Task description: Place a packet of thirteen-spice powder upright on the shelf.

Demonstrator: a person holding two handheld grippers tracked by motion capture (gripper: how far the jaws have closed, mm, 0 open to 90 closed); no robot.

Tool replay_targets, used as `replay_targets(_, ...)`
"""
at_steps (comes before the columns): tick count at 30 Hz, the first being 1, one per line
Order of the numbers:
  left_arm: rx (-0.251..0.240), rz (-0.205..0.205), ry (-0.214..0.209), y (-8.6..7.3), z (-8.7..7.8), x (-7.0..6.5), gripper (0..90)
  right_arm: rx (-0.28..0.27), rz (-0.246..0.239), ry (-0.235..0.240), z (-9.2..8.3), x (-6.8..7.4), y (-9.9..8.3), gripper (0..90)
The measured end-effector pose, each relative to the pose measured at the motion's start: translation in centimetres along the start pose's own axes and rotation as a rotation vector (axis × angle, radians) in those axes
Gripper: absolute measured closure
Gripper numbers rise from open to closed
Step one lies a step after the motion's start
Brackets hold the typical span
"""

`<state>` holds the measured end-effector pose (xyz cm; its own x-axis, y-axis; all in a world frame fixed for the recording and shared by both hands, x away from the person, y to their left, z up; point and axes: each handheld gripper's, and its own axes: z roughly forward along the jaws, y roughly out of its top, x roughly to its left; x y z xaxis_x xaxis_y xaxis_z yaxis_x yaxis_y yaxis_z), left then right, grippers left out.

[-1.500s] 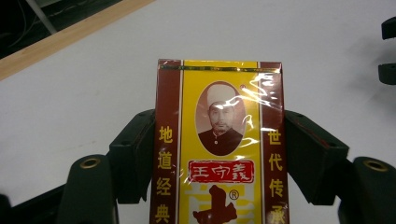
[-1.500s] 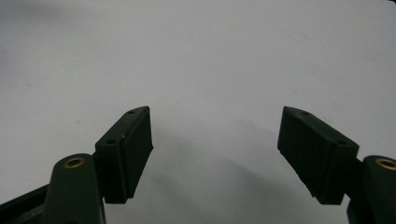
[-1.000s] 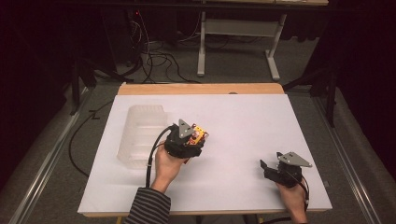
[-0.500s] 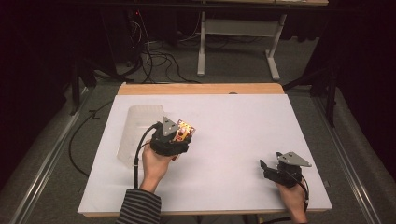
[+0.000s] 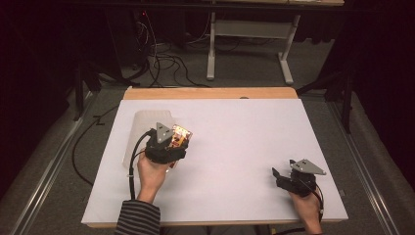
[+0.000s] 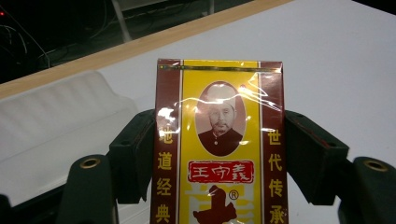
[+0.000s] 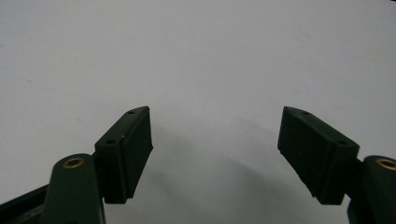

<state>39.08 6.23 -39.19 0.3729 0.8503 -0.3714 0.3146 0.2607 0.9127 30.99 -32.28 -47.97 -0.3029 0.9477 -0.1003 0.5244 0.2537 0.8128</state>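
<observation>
My left gripper (image 5: 177, 138) is shut on a yellow and dark red packet (image 6: 219, 140) with Chinese writing and a printed portrait; both jaws press its sides in the left gripper view. From above, the packet (image 5: 180, 136) is held over the left part of the white table (image 5: 235, 147), at the right edge of a clear plastic tray (image 5: 144, 127). That tray (image 6: 56, 126) lies just behind and left of the packet. My right gripper (image 5: 278, 177) rests low near the table's front right, open, with nothing between its fingers (image 7: 128, 149).
A wooden strip (image 5: 210, 93) runs along the table's far edge. Beyond it are cables on the floor (image 5: 156, 54) and a grey table frame (image 5: 247, 39). Bare white surface lies between the two grippers.
My left gripper has carried the packet leftward and a little away from me, from mid-table to the tray's right edge. The right gripper has stayed put.
</observation>
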Motion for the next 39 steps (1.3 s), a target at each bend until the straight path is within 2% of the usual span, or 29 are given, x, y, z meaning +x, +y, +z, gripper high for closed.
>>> replay_targets(8,-0.012,-0.003,0.024,0.4,-0.6,1.1,32.8,0.0,0.0,-0.002,0.0,0.0,0.0,26.5)
replay_targets(18,-0.065,-0.047,0.051,0.8,-1.6,2.4,32.7,-0.005,-0.003,-0.001,0.0,0.0,0.0,26.5)
replay_targets(24,-0.09,-0.039,0.073,1.1,-1.8,3.0,32.7,-0.004,-0.004,-0.001,0.0,0.0,0.0,26.5)
replay_targets(31,-0.096,-0.034,0.104,1.1,-1.8,3.8,32.7,-0.005,-0.004,0.0,-0.1,0.0,0.0,26.5)
replay_targets(39,-0.1,-0.045,0.143,0.7,-2.3,5.2,32.7,-0.004,-0.006,-0.001,0.0,0.0,0.0,26.4)
